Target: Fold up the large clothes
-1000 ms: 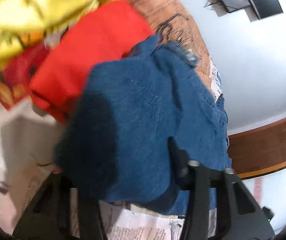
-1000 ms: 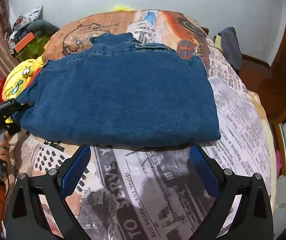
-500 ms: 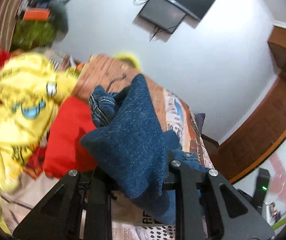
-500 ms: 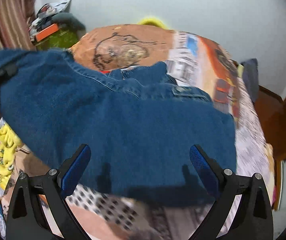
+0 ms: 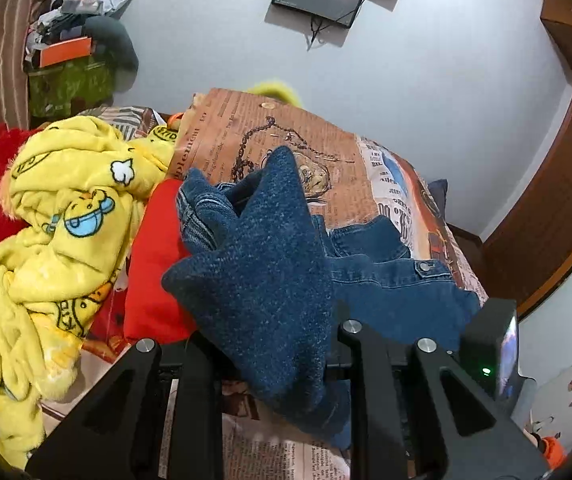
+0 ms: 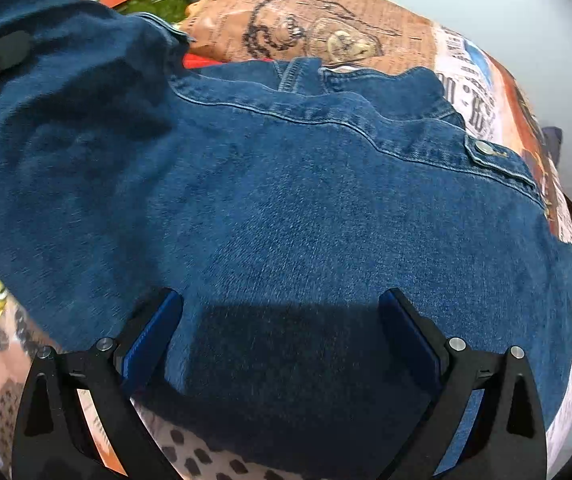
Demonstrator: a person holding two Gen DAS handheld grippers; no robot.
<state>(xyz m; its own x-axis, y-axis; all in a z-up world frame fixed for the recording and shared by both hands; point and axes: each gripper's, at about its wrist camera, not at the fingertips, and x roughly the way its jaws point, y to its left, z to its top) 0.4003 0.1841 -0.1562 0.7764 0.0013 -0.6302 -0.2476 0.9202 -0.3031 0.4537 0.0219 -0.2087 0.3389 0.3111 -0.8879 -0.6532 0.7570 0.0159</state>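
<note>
Lifted: denim jacket (image 5: pixel 270 280) | left tongs (image 5: pixel 270 364) pinching it | right tongs (image 6: pixel 282 340) spread above

denim jacket (image 6: pixel 286 220) corner lifted | left gripper (image 5: pixel 274 364) jaws clamped | raised

Dark blue denim jacket (image 6: pixel 306 216), stitched seams and a metal snap on the shoulder tab, lies mostly flat across the newsprint-patterned bed (image 6: pixel 366 12), collar toward the bed's far end, with one side bunched into a raised peak clear of the bed at its left edge.
</note>
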